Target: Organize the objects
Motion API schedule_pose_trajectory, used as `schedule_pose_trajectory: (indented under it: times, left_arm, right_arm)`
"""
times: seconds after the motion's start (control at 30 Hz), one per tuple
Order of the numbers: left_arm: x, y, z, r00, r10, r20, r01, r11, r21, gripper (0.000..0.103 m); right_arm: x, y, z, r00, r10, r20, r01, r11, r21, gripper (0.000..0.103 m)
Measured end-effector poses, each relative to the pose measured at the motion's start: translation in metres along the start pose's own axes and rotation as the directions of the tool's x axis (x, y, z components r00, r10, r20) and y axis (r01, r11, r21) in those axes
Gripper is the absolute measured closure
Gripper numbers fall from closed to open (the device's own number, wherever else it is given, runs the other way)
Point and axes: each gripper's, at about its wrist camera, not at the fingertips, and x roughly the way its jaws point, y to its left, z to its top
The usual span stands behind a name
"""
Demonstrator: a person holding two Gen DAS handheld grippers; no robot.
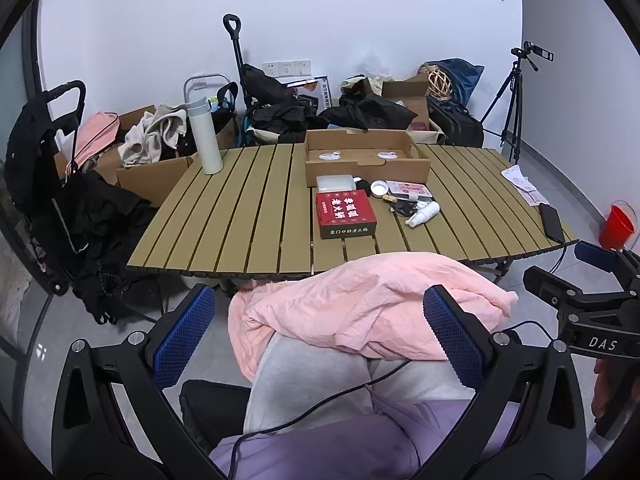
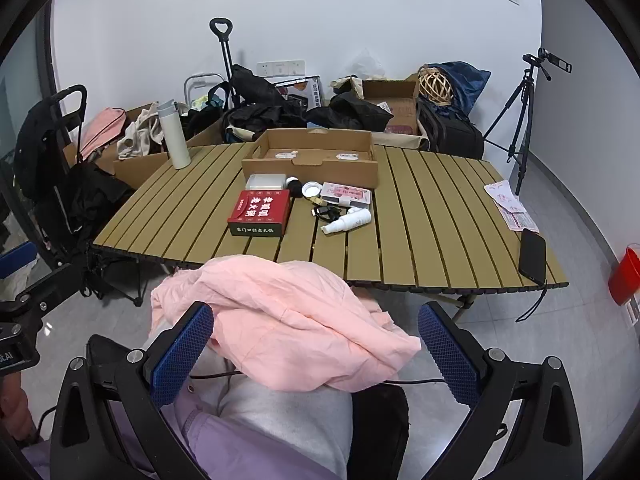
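Note:
A slatted olive table (image 1: 248, 216) (image 2: 432, 216) carries a shallow cardboard tray (image 1: 366, 160) (image 2: 310, 162), a red box (image 1: 345, 214) (image 2: 260, 212), a white spray bottle (image 1: 423, 214) (image 2: 347, 220), a white lid (image 1: 379, 188) (image 2: 311, 189), a clear container (image 1: 335, 182) (image 2: 265, 181), a pink packet (image 1: 410, 189) (image 2: 347, 193) and small dark bits. A tall white flask (image 1: 205, 136) (image 2: 173, 134) stands at the far left. My left gripper (image 1: 320, 336) and right gripper (image 2: 316, 350) are both open and empty, held above a pink cloth (image 1: 372, 304) (image 2: 288, 316) on the person's lap, short of the table.
A black phone (image 1: 551, 222) (image 2: 533, 255) and papers (image 1: 523, 184) (image 2: 510, 206) lie at the table's right edge. Boxes, bags and clothes pile up behind the table. A tripod (image 1: 512, 108) (image 2: 520, 120) stands at the right; a red bucket (image 1: 618, 226) (image 2: 625, 276) sits on the floor.

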Motion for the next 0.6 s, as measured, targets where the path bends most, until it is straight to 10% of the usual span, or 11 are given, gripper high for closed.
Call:
schedule_pose_trajectory:
  times: [0.6]
  left_arm:
    - [0.0008,0.0001,0.0,1.0,0.001,-0.005,-0.001,1.0,-0.002,0.0]
  right_arm:
    - [0.0006,-0.0007,-0.0007,1.0,0.003,-0.006,-0.003,1.0,0.013,0.0]
